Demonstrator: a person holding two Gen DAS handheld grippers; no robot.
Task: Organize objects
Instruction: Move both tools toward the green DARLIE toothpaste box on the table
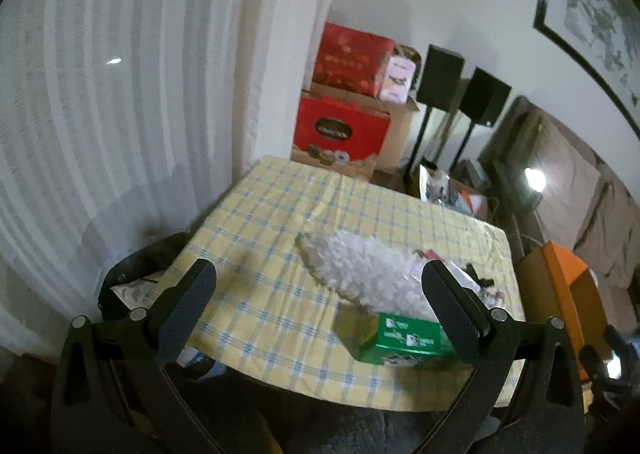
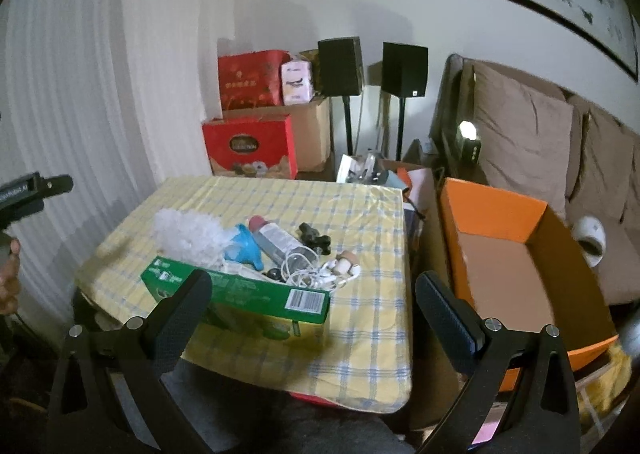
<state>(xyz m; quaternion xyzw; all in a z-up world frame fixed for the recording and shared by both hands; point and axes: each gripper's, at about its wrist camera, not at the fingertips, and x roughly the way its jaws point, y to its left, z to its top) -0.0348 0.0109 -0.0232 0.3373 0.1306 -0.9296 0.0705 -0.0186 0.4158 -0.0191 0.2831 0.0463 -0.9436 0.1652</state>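
Hovering both tongs, left [image 1: 319, 296] and right [image 2: 313, 306], spread wide and empty before the green box [image 2: 240, 294]; orange bin [image 2: 520, 262] beside it awaits clutter.

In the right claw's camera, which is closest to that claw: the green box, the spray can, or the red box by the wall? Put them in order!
1. Green box: closest, at the table's near edge by the right claw.
2. Spray can: lying mid-table, behind the box.
3. Red box: farthest, past the table against the wall.
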